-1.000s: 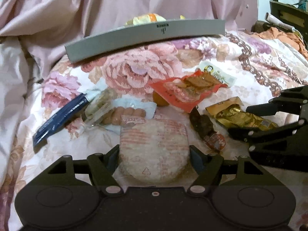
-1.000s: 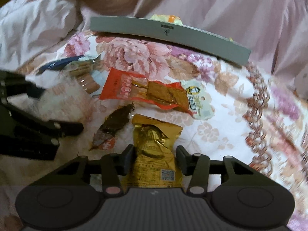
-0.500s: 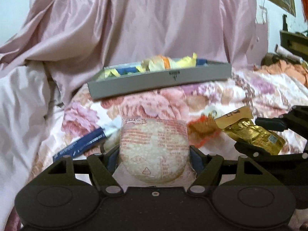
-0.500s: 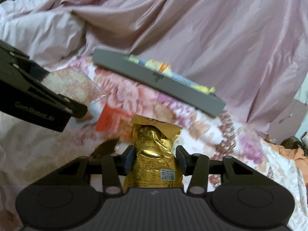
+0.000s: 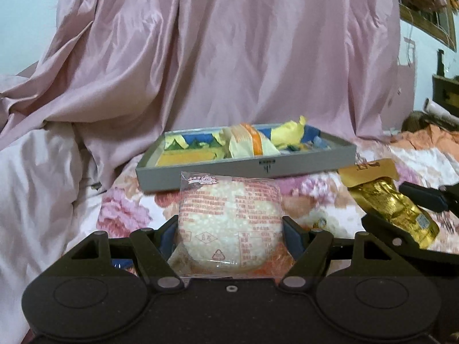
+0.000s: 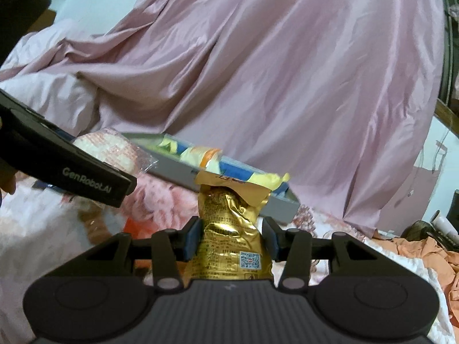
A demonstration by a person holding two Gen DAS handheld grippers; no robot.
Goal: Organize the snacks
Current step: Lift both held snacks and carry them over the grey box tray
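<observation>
A round rice cake packet (image 5: 229, 223), clear-wrapped with red print too small to be read, is clamped between the fingers of the left gripper (image 5: 229, 229). A gold foil pouch (image 6: 229, 229) bearing a QR code is gripped by the right gripper (image 6: 231, 240). "GenRobot.AI" is printed on the left gripper's side. Ahead of both tools a grey tray (image 5: 287, 166) of yellow and blue packets is seen on the floral bedspread (image 5: 123, 209).

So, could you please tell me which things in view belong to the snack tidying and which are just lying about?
Part of the job:
- left tongs, shut on the rice cake pack
- right tongs, shut on the gold foil pack
- grey tray, already holding yellow and blue packets

Just lying about:
- pink sheet
- floral bedspread
- orange cloth
</observation>
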